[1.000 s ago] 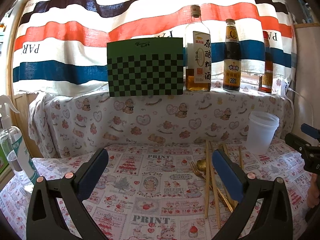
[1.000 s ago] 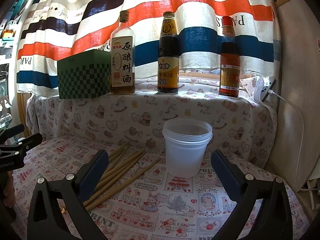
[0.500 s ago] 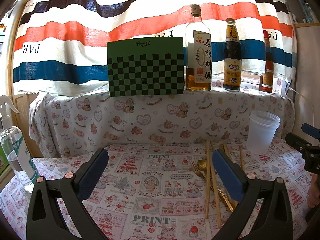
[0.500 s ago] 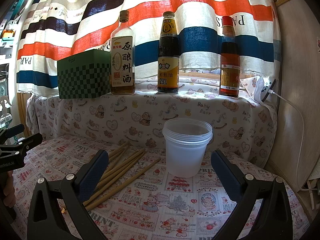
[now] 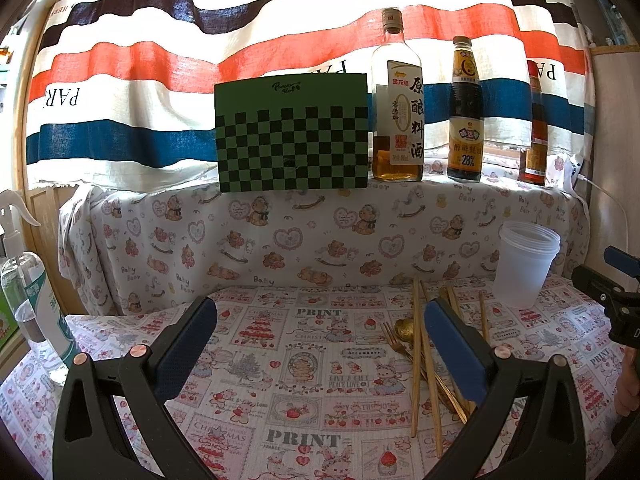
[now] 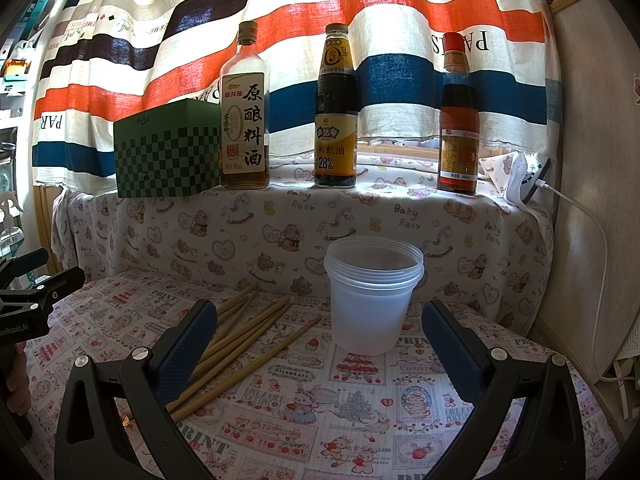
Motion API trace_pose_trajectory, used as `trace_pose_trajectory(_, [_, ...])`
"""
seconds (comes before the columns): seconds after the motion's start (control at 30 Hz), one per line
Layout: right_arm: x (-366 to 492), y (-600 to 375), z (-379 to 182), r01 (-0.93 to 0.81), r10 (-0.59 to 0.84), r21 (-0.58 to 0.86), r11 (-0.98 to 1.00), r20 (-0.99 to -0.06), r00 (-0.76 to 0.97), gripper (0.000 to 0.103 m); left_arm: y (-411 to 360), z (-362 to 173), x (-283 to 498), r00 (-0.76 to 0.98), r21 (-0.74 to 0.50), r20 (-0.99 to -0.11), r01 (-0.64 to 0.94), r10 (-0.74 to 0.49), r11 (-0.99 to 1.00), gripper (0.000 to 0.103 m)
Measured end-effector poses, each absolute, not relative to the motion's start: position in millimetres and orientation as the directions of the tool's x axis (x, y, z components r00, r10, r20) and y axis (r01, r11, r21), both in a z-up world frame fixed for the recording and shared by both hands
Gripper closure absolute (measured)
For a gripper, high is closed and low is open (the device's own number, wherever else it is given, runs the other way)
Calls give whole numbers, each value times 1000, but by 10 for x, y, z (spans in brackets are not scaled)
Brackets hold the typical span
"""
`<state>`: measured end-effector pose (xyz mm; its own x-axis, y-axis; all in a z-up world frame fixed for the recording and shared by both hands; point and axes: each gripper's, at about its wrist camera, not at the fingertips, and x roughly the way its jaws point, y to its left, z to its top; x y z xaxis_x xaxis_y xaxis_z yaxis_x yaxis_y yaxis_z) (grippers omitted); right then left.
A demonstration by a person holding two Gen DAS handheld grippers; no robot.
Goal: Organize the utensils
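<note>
Several wooden chopsticks (image 5: 416, 360) lie on the printed tablecloth with a gold fork (image 5: 394, 342) and a gold spoon (image 5: 405, 327) among them. They lie partly behind the right finger of my left gripper (image 5: 320, 320), which is open and holds nothing. A translucent plastic cup (image 6: 372, 296) stands upright beyond my right gripper (image 6: 316, 320), also open and empty. In the right wrist view the chopsticks (image 6: 248, 340) lie left of the cup, next to the left finger. The cup (image 5: 526, 266) sits at the right in the left wrist view.
Three sauce bottles (image 6: 335, 108) and a green checkered box (image 5: 292, 136) stand on the raised ledge behind. A spray bottle (image 5: 28, 300) stands at the far left. A white cable (image 6: 600, 240) hangs along the right wall. Each gripper shows at the other view's edge (image 5: 612, 292).
</note>
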<state>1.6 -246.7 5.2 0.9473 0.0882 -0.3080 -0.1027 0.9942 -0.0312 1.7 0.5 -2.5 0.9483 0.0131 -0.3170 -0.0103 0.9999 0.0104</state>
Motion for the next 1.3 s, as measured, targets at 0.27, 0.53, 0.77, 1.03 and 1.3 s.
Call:
trace_pose_trajectory(0.27, [13,-2463,55,-100,86,-32,994,-307,948,0,9,-26,17,949,11,-316,-10,13,1000,0])
trace_pose_trajectory(0.53, [13,-2461,58,-100,86,-31,994,-308,948,0,11,-25,17,948,16,-319,-8,12,1000,0])
trace_pose_trajectory(0.77, [15,-2459,60,-101,86,-32,994,-310,947,0,9,-19,12,947,11,-322,-16,18,1000,0])
trace_pose_trajectory(1.03, [14,-2472,42,-98,83,-31,995,-307,948,0,-11,-23,7,947,26,-320,-10,18,1000,0])
trace_pose_trajectory(1.3, [6,-2473,54,-93,79,-31,995,-306,949,0,0,-35,28,944,13,-330,-16,20,1000,0])
